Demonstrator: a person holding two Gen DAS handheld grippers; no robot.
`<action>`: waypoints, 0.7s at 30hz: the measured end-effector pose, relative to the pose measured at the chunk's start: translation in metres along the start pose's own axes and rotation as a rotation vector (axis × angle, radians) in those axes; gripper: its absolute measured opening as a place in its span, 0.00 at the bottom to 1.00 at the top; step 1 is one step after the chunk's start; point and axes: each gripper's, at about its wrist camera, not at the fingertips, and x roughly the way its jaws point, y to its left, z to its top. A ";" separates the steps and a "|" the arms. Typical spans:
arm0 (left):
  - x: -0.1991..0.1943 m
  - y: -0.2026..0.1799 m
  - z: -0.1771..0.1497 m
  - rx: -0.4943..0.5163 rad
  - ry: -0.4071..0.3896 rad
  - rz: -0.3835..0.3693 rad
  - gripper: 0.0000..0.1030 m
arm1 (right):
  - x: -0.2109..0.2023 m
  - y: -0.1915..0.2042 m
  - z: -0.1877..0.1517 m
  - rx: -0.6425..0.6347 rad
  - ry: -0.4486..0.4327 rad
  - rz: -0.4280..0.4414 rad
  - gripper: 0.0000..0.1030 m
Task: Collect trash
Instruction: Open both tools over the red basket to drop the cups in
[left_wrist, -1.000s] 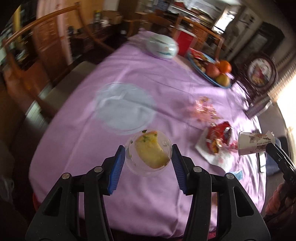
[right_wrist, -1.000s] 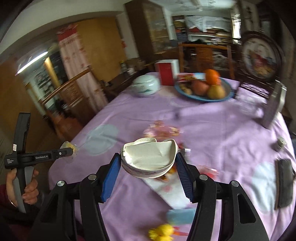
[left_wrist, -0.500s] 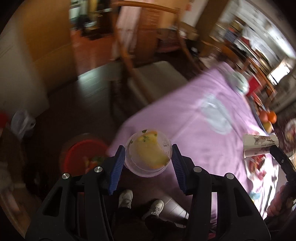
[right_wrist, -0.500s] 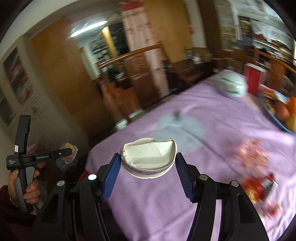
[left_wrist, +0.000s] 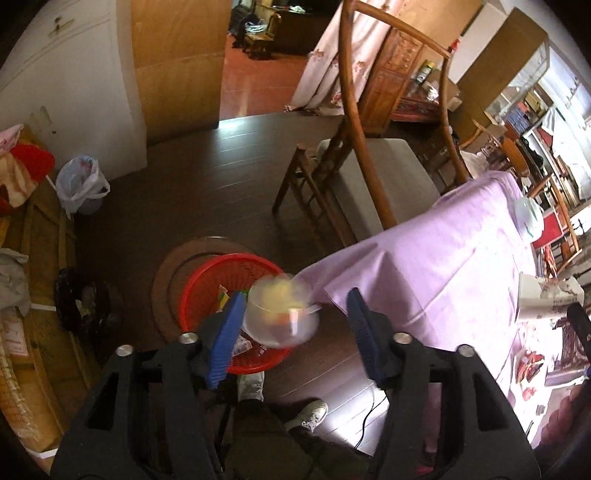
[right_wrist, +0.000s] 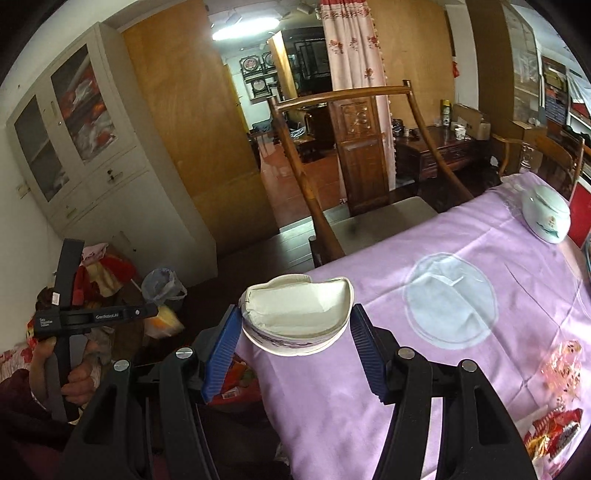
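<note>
Clear plastic cup (left_wrist: 280, 314) with yellow food inside, blurred, sits low centre of the left wrist view between the blue pads of the left gripper (left_wrist: 295, 332); jaws are opening, the left pad (left_wrist: 227, 338) at or just beside the cup wall, the right pad standing clear of it with floor showing in the gap. Cup lies over the near rim of a red mesh basket (left_wrist: 207, 277) on the dark floor, left of centre; basket already holds scraps of wrappers, too small to name. Basket rests on a round brown mat or board (left_wrist: 166, 273). Below it, bottom centre, a person's white shoes (left_wrist: 312, 415) and dark trouser legs. Right wrist view: crushed white paper cup (right_wrist: 295, 317), rim flattened to a half-moon, is clamped between the right gripper's (right_wrist: 293, 350) blue pads at centre frame, both pads pressing its sides; it hangs over the edge of the lilac tablecloth (right_wrist: 443, 332). The same cup shows at the right edge of the left view. At far left of the right view a hand (right_wrist: 77, 380) grips the left tool's black handle. On the cloth, lower right: red snack wrapper (right_wrist: 554, 432) and clear pinkish wrapper (right_wrist: 561, 362); upper right, a white lidded bowl (right_wrist: 546, 218). Wooden chair (right_wrist: 351, 155) with a grey seat stands against the table's far side. White plastic bag (left_wrist: 79, 188) by the cabinet, left of frame.
</note>
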 end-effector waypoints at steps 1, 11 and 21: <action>0.002 0.000 0.001 -0.005 0.001 0.002 0.64 | 0.003 0.003 0.001 -0.005 0.007 0.002 0.58; 0.005 0.027 0.011 -0.080 0.000 0.024 0.71 | 0.044 0.042 0.009 -0.086 0.096 0.100 0.58; -0.016 0.074 0.004 -0.176 -0.023 0.094 0.73 | 0.091 0.106 0.026 -0.210 0.174 0.243 0.59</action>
